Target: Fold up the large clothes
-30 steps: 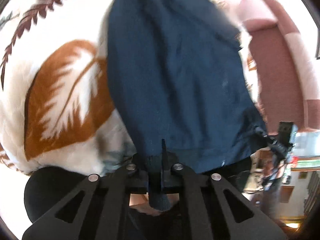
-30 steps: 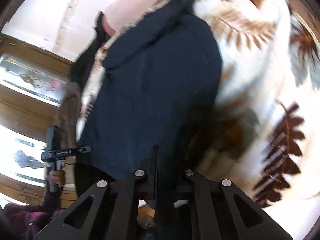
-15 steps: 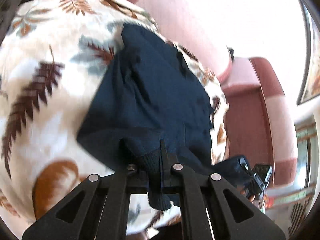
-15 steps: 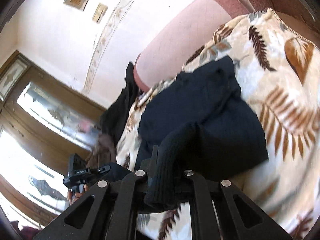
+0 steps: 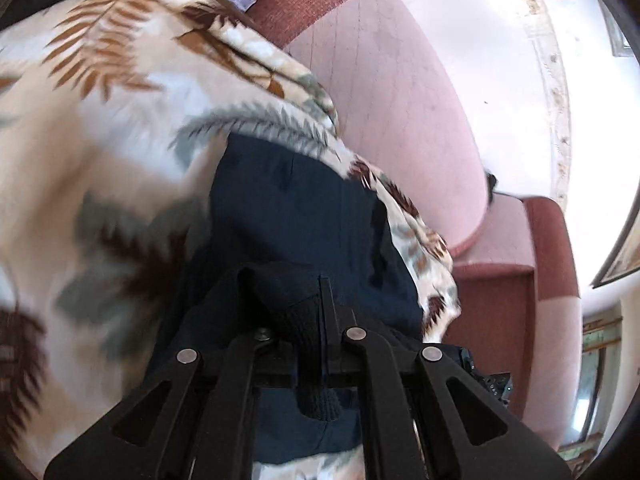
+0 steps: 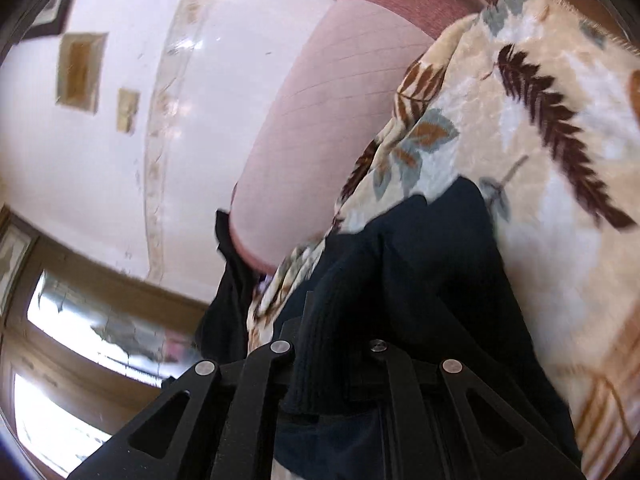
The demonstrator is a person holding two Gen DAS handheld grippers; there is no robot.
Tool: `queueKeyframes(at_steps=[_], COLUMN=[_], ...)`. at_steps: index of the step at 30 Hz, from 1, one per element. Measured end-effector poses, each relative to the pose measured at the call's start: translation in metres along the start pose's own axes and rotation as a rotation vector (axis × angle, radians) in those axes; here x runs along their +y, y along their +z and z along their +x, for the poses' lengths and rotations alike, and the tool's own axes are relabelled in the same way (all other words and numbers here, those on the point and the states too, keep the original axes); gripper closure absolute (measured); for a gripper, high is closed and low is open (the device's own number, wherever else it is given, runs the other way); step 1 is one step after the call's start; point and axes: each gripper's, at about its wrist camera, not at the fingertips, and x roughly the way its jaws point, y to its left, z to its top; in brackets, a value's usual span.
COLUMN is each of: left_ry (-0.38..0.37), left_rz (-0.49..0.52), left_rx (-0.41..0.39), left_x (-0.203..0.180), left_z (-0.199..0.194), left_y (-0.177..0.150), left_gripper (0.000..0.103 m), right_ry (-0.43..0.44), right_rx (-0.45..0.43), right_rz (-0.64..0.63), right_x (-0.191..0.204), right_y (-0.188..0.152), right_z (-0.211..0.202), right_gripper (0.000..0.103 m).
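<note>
Both grippers are pinching the ribbed hem of a navy garment, carrying it over itself.

The left gripper (image 5: 320,312) and the right gripper (image 6: 336,320) are each clamping narrowly on the ribbed edge of the navy garment (image 5: 296,208), which is lying on a leaf-patterned blanket (image 5: 120,128) beside a pink sofa back (image 5: 392,92). The thick rib is bunching between the jaws, so it may be slipping out; uneven pulling risks a skewed fold, or dragging the lower layer and the blanket along.
</note>
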Motion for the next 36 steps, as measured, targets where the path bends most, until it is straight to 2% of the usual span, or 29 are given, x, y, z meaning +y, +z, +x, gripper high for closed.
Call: queueKeyframes(at_steps=[3, 5, 6, 8, 11, 14, 15, 16, 17, 18, 20, 21, 23, 25, 29, 30, 31, 32, 33, 34, 36], left_ry=[0.036, 0.086, 0.095, 0.087, -0.001, -0.122, -0.136, -0.138, -0.126, -0.097, -0.086, -0.086, -0.04, 0.023, 0.052, 0.058, 0.07, 0.095, 0.123, 0.143, 0.191], left_rz=[-0.006, -0.015, -0.035, -0.075, -0.147, -0.214, -0.226, -0.234, -0.245, -0.238, -0.228, -0.218, -0.168, -0.091, -0.022, -0.004, 0.03, 0.077, 0.125, 0.154, 0.166], left_rx=[0.007, 0.015, 0.029, 0.053, 0.081, 0.082, 0.076, 0.063, 0.039, 0.004, -0.046, -0.062, -0.064, -0.016, 0.105, 0.115, 0.099, 0.063, 0.027, 0.004, -0.037], left_x=[-0.004, -0.003, 0.001, 0.007, 0.016, 0.021, 0.022, 0.024, 0.025, 0.027, 0.031, 0.033, 0.034, 0.032, 0.033, 0.031, 0.026, 0.019, 0.012, 0.007, 0.007], left_z=[0.028, 0.049, 0.06, 0.07, 0.069, 0.053, 0.048, 0.043, 0.037, 0.028, 0.015, 0.009, 0.006, 0.017, 0.052, 0.058, 0.06, 0.059, 0.057, 0.056, 0.057], left_y=[0.026, 0.042, 0.049, 0.057, 0.065, 0.071, 0.071, 0.072, 0.074, 0.075, 0.079, 0.079, 0.075, 0.067, 0.052, 0.049, 0.046, 0.045, 0.044, 0.045, 0.049], left_gripper=[0.098, 0.096, 0.096, 0.096, 0.096, 0.094, 0.09, 0.083, 0.076, 0.073, 0.061, 0.058, 0.047, 0.044, 0.044, 0.044, 0.046, 0.062, 0.076, 0.094, 0.097], right_ry=[-0.043, -0.09, -0.123, -0.129, -0.085, -0.043, -0.038, -0.036, -0.047, -0.076, -0.171, -0.221, -0.3, -0.375, -0.474, -0.464, -0.441, -0.41, -0.388, -0.373, -0.316], right_rx=[-0.023, -0.009, 0.012, 0.029, 0.013, -0.071, -0.106, -0.149, -0.171, -0.175, -0.14, -0.117, -0.095, -0.075, -0.008, -0.004, -0.003, -0.008, -0.021, -0.053, -0.145], right_rz=[0.067, 0.121, 0.159, 0.219, 0.266, 0.251, 0.246, 0.236, 0.22, 0.198, 0.121, 0.065, -0.033, -0.121, -0.17, -0.176, -0.2, -0.255, -0.329, -0.373, -0.387], right_x=[-0.015, -0.029, -0.038, -0.05, -0.054, -0.049, -0.049, -0.048, -0.047, -0.046, -0.04, -0.036, -0.026, -0.018, -0.023, -0.023, -0.02, -0.011, 0.0, 0.008, 0.014], right_y=[0.022, 0.032, 0.037, 0.042, 0.05, 0.055, 0.055, 0.056, 0.056, 0.056, 0.055, 0.054, 0.052, 0.05, 0.046, 0.044, 0.042, 0.039, 0.037, 0.037, 0.04], right_z=[0.031, 0.054, 0.066, 0.075, 0.07, 0.046, 0.038, 0.027, 0.02, 0.017, 0.015, 0.017, 0.024, 0.037, 0.067, 0.072, 0.076, 0.078, 0.079, 0.076, 0.062], right_gripper=[0.095, 0.09, 0.087, 0.083, 0.078, 0.061, 0.053, 0.048, 0.047, 0.045, 0.045, 0.045, 0.045, 0.041, 0.039, 0.039, 0.054, 0.072, 0.1, 0.1, 0.101])
